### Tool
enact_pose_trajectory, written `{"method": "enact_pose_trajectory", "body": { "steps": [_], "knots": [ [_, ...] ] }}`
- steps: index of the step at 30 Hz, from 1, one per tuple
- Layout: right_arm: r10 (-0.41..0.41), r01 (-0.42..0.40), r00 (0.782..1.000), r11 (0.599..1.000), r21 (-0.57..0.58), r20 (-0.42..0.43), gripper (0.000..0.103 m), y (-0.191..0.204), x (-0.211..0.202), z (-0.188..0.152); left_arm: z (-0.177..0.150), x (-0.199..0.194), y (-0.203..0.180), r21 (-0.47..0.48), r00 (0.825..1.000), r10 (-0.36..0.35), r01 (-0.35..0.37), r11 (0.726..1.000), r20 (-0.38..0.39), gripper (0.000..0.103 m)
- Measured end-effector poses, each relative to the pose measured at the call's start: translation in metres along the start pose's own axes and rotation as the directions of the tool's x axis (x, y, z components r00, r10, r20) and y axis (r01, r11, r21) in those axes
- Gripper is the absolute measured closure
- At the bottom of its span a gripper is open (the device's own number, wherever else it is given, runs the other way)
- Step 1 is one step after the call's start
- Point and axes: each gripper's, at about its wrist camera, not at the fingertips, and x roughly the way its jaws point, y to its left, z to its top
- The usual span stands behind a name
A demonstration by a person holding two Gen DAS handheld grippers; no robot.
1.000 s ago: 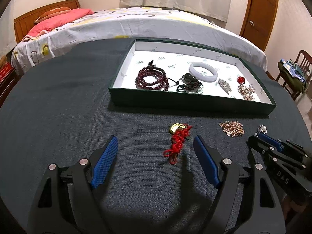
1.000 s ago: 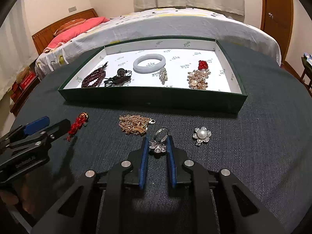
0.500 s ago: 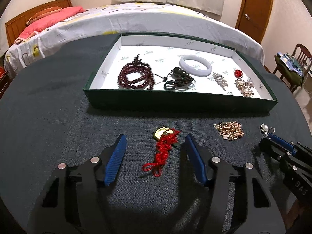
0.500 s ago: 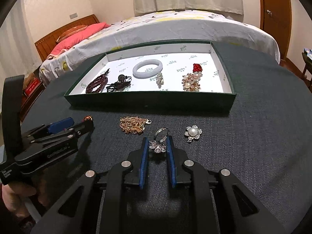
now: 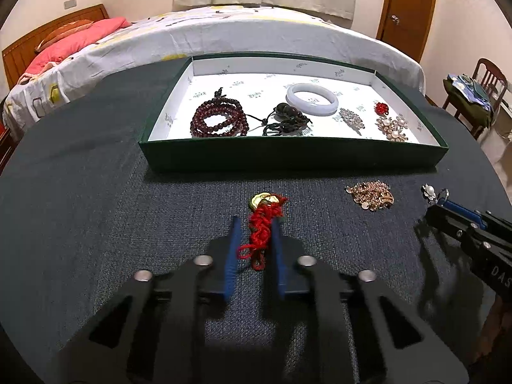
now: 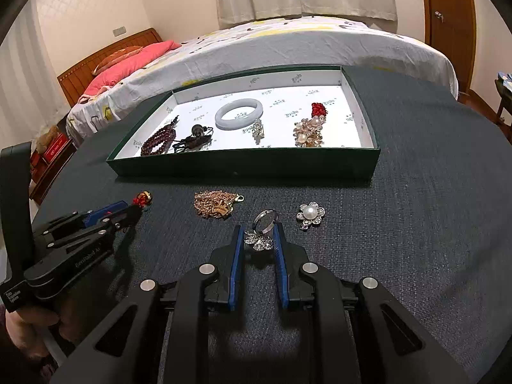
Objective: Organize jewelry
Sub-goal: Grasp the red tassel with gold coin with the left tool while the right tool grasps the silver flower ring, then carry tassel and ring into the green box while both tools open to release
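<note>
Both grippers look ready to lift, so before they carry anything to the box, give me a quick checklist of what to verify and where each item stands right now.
1. Left gripper closed on the red knotted charm: ok, its jaws have just been closing and now pinch the cord.
2. Right gripper closed on the silver ring: ok, pads press its jewelled top.
3. Charm's whole length secured: cannot tell, the gold end lies beyond the fingertips.
4. Free space in the green box: ok, white floor shows bare toward its right end.
5. Gold chain and pearl flower brooch clear of both grippers: ok, both lie apart on the table.
</note>
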Motion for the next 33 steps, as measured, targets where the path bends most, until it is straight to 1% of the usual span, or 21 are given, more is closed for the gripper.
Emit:
{"method": "enact_pose_trajectory", "body": {
  "steps": [10, 20, 28, 33],
  "knots": [
    [-0.002, 0.002, 1.000, 1.000, -0.007, 0.008, 0.083, 0.003, -0.005, -0.002, -0.004, -0.014, 0.003, -0.005, 1.000, -0.006, 0.006, 1.000, 0.028, 0.093],
    [0.003, -0.002, 0.999, 1.000, -0.016, 0.041, 0.083, 0.007, -0.018, 0.005, 0.013, -0.046, 0.001, -0.007, 0.994, -0.019, 0.020, 1.000, 0.109, 0.093],
    [0.003, 0.001, 0.996, 0.999, -0.038, 0.094, 0.083, 0.012, -0.028, 0.028, 0.036, -0.060, -0.006, 0.005, 0.985, -0.037, 0.037, 0.999, 0.166, 0.093],
    [0.001, 0.010, 0.989, 0.997, -0.071, 0.151, 0.083, 0.017, -0.030, 0.055, 0.060, -0.059, -0.007, -0.002, 0.979, -0.051, 0.052, 0.999, 0.197, 0.093]
  ]
}}
